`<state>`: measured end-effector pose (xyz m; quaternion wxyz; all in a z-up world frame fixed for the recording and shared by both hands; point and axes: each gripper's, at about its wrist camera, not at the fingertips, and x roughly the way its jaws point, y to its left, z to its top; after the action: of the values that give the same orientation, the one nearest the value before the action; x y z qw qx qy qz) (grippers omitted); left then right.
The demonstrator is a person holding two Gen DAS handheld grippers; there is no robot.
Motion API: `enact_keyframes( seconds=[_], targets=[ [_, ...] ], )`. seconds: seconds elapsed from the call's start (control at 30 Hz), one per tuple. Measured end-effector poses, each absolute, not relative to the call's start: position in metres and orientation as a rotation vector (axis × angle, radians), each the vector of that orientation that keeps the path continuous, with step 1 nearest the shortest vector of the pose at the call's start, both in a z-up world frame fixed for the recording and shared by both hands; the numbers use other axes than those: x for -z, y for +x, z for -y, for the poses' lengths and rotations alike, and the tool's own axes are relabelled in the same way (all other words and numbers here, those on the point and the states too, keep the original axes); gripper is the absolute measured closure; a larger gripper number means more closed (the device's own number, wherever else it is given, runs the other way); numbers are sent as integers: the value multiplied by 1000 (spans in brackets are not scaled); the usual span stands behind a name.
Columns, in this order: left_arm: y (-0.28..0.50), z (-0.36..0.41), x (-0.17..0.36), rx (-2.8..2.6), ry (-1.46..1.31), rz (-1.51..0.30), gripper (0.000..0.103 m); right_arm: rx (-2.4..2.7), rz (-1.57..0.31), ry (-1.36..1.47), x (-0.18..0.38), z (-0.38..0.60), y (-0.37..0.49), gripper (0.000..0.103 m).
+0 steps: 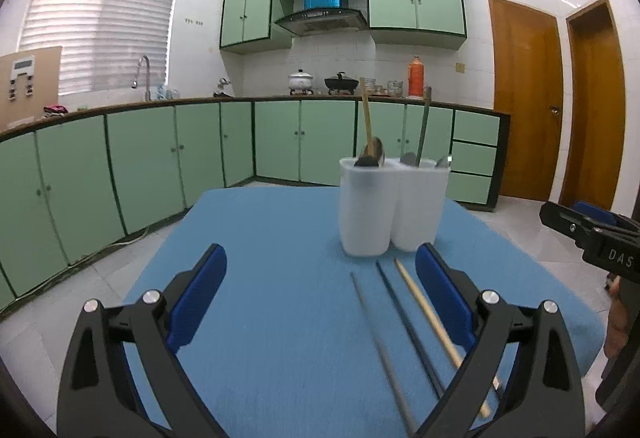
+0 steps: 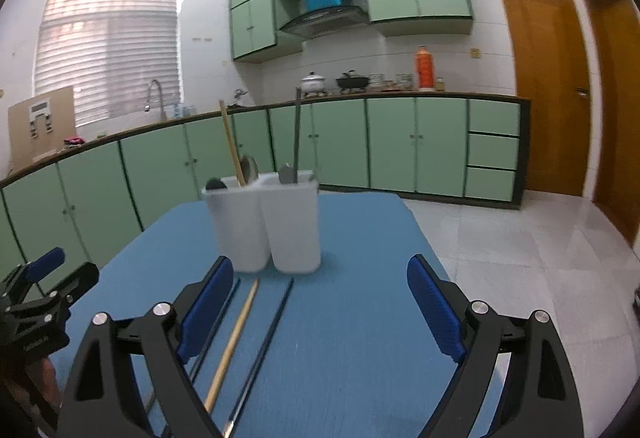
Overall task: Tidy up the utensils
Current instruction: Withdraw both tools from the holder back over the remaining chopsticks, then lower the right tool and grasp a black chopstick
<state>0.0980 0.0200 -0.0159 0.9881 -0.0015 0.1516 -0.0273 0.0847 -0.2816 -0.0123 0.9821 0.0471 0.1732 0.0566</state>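
A blue cloth-covered table (image 1: 260, 278) fills the lower frame, with a white two-compartment plastic utensil holder (image 1: 390, 206) at centre holding upright utensils. Below it lie a wooden chopstick (image 2: 234, 338) and two dark chopsticks (image 2: 266, 346). The left gripper (image 1: 320, 302) and right gripper (image 2: 320, 310) gape wide, holding nothing.

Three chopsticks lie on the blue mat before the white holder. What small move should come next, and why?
Probably lower the right gripper onto the wooden chopstick and close on it. Both grippers are open and hold nothing, three sticks lie loose on the blue mat, and the white holder already contains one wooden and one dark stick upright.
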Motion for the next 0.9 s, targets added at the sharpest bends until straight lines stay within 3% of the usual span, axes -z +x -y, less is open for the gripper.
enact_keyframes(
  seconds=[0.43, 0.9],
  targets=[
    [54, -19, 78, 53, -13, -331, 11, -72, -356, 73, 87, 252, 25, 18],
    [37, -34, 106, 43, -14, -356, 11, -104, -346, -1, 108, 222, 4, 46]
  ],
)
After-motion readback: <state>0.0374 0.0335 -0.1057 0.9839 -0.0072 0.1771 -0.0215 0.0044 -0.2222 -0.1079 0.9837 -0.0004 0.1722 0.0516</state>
